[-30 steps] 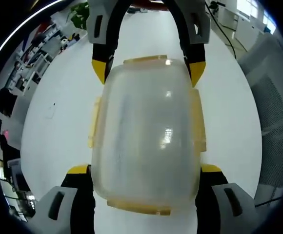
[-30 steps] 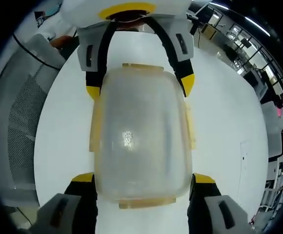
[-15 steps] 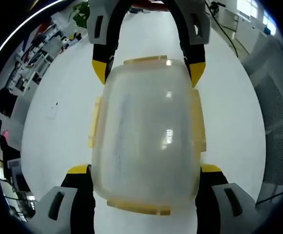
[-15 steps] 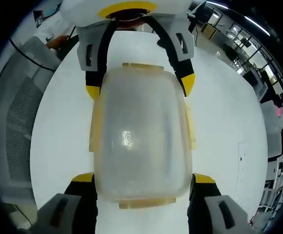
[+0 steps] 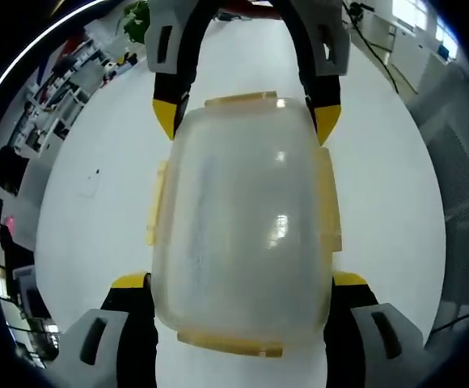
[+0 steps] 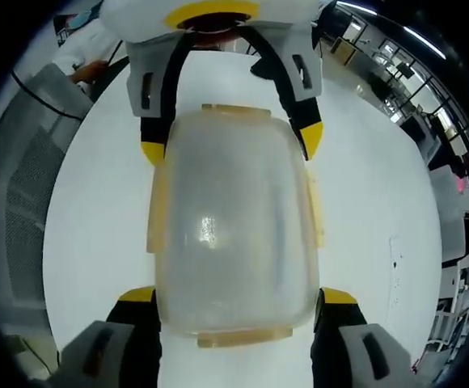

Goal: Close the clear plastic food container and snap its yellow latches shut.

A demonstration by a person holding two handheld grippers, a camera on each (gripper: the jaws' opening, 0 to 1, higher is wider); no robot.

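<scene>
lid seated on clear rounded plastic food container (image 5: 242, 226) | yellow latches (image 5: 326, 198) seemingly flat | left hand-held gripper (image 5: 241, 283) and right hand-held gripper (image 6: 233, 295) each clamp an end | white bench (image 5: 97, 186)

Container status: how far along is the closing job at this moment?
Done: the lid looks seated on the clear container, and the yellow latches appear to lie flat against its sides.
In hand: the left gripper and the right gripper each straddle one end of the container; whether the jaws press it is unclear.
Left: possibly only release; I cannot confirm that every latch has clicked.
</scene>
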